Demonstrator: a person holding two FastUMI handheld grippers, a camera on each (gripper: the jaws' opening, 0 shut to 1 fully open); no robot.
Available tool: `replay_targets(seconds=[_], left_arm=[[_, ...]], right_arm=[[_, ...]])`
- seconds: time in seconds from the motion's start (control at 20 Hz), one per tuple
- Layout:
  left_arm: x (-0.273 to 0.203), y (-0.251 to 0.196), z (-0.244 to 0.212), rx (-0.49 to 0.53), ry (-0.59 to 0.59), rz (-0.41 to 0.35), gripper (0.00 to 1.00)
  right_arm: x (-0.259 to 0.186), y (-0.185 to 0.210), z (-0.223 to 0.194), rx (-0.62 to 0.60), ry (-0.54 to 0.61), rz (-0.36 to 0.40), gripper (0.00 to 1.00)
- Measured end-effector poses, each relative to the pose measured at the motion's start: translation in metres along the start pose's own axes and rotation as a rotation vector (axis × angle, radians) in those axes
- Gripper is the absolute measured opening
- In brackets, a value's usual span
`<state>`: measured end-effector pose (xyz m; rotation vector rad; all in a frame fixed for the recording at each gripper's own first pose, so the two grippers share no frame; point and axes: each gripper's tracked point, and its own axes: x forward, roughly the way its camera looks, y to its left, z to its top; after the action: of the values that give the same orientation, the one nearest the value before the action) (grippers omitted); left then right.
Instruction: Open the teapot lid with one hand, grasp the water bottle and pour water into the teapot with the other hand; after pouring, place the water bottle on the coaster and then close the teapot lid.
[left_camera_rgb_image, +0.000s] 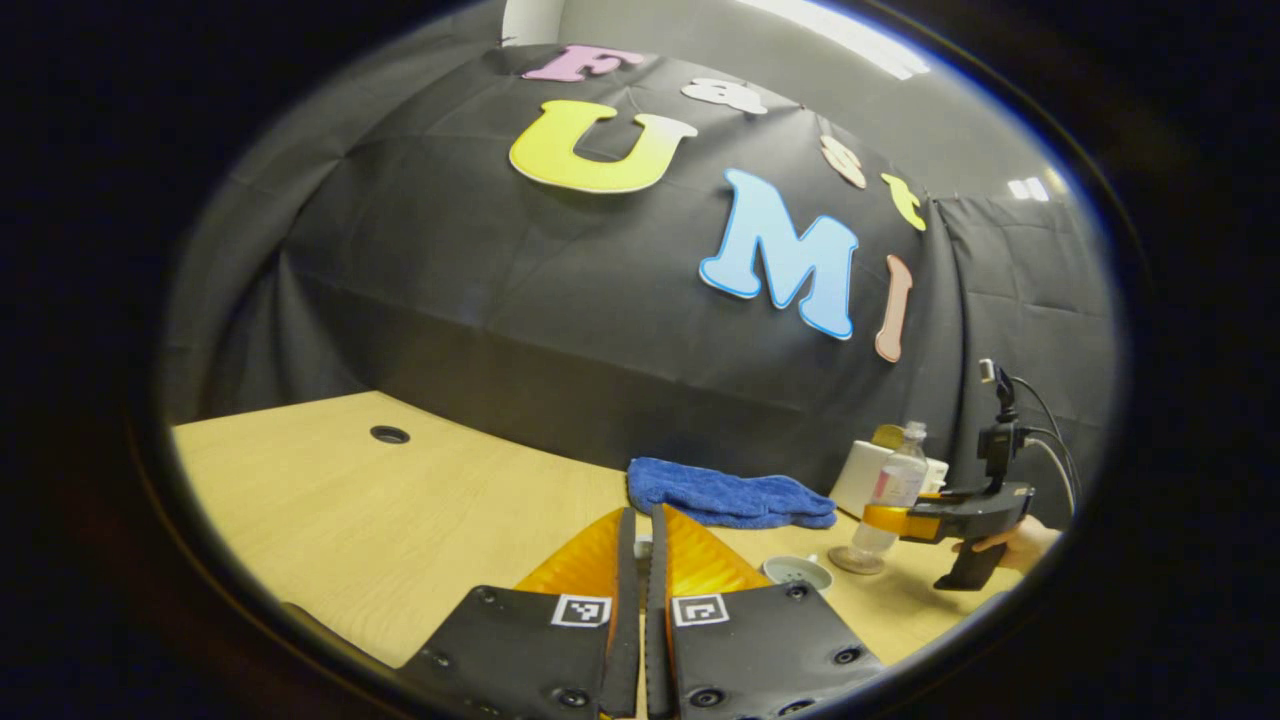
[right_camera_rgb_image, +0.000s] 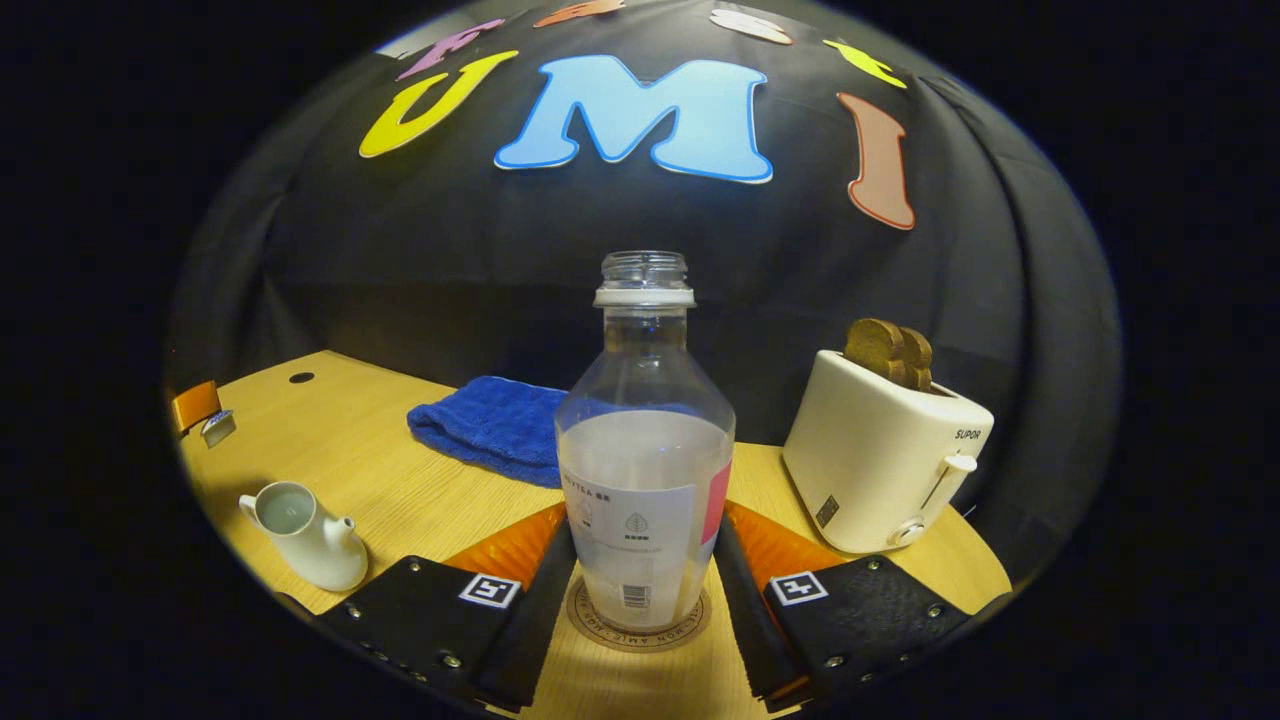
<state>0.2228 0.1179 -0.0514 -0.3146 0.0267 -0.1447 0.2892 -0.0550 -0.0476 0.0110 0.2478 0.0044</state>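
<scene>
A clear water bottle (right_camera_rgb_image: 645, 470), uncapped and about half full, stands upright on the round coaster (right_camera_rgb_image: 640, 632). My right gripper (right_camera_rgb_image: 645, 520) is shut on its lower body, a finger pressing each side. The left gripper view has the same bottle (left_camera_rgb_image: 897, 480), coaster (left_camera_rgb_image: 855, 562) and right gripper (left_camera_rgb_image: 880, 518) at the far right. The white teapot (right_camera_rgb_image: 305, 535) sits lidless on the table with water inside, left of the bottle. My left gripper (left_camera_rgb_image: 643, 515) is shut on the small teapot lid (left_camera_rgb_image: 643, 548), held above the table. In the right gripper view the lid (right_camera_rgb_image: 217, 428) hangs at the far left.
A folded blue towel (right_camera_rgb_image: 490, 425) lies by the back wall. A white toaster (right_camera_rgb_image: 880, 455) with two brown slices in it stands right of the bottle. The wooden table (left_camera_rgb_image: 400, 520) has a cable hole (left_camera_rgb_image: 389, 434) at the far left. A hand (left_camera_rgb_image: 1015, 545) holds the right gripper.
</scene>
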Motion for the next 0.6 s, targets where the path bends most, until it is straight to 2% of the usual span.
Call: replay_targets(seconds=[0.5,0.6], left_arm=[[0.0005,-0.0024,-0.0053,0.012,0.011,-0.007,0.09],[0.0010,-0.0044,-0.0048,0.016,0.011,-0.011,0.09]], right_arm=[[0.0011,0.0018,-0.0013,0.050,0.018,-0.004,0.78],[-0.0036,0.0059,0.0041,0.054,0.022,-0.019,0.91]])
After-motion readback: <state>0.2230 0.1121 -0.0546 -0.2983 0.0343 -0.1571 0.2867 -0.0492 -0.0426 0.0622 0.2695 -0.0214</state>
